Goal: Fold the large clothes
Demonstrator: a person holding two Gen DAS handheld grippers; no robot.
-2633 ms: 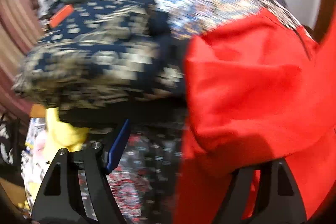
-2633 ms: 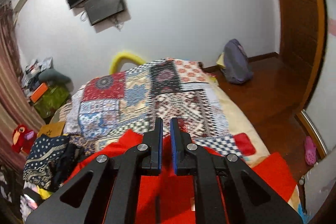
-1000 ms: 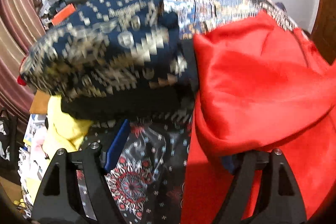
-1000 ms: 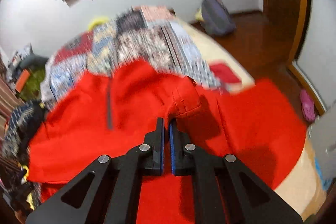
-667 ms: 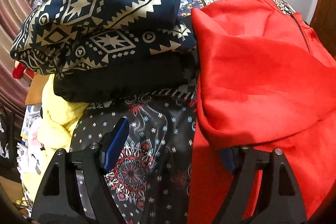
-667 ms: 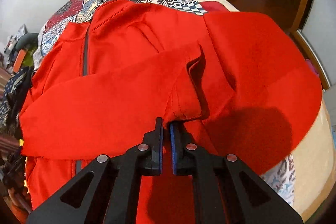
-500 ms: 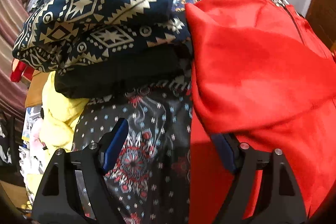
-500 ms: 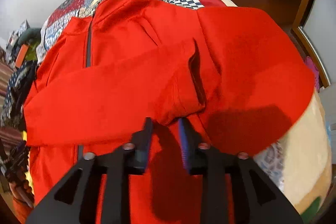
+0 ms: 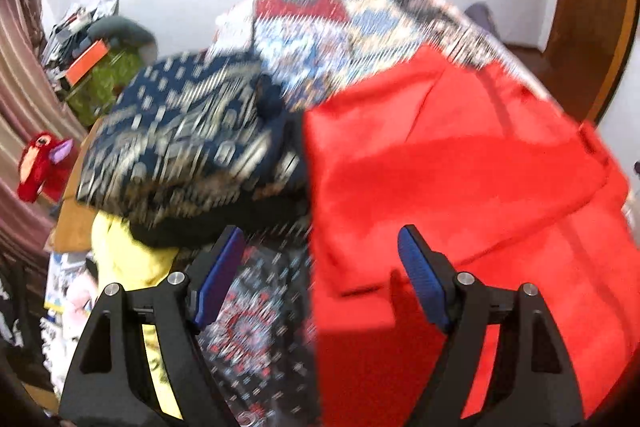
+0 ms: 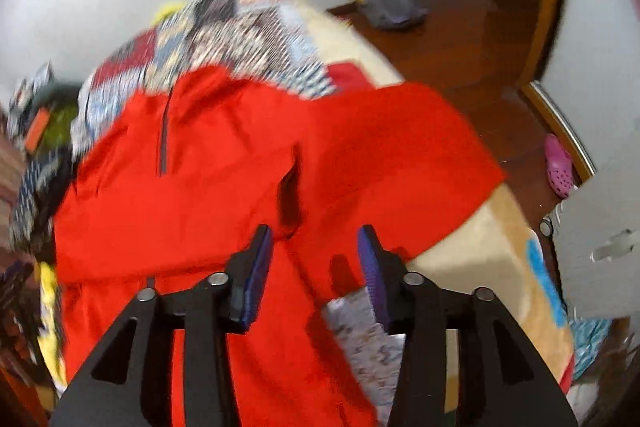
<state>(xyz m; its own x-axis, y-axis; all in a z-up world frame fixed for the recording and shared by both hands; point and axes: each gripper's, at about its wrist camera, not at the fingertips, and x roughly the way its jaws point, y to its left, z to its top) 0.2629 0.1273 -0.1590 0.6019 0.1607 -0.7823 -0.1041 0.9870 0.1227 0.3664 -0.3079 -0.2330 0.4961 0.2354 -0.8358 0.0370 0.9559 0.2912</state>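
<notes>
Red fabric fills the middle of both views: a red garment lies spread on a patchwork bedspread, one sleeve folded across its body toward nine o'clock. The right gripper hangs above the garment, its jaws opening with nothing between them. The left gripper stands wide and empty over the garment's edge. At ten o'clock from it sits a pile of folded clothes topped by a navy patterned cloth; both views are blurred.
</notes>
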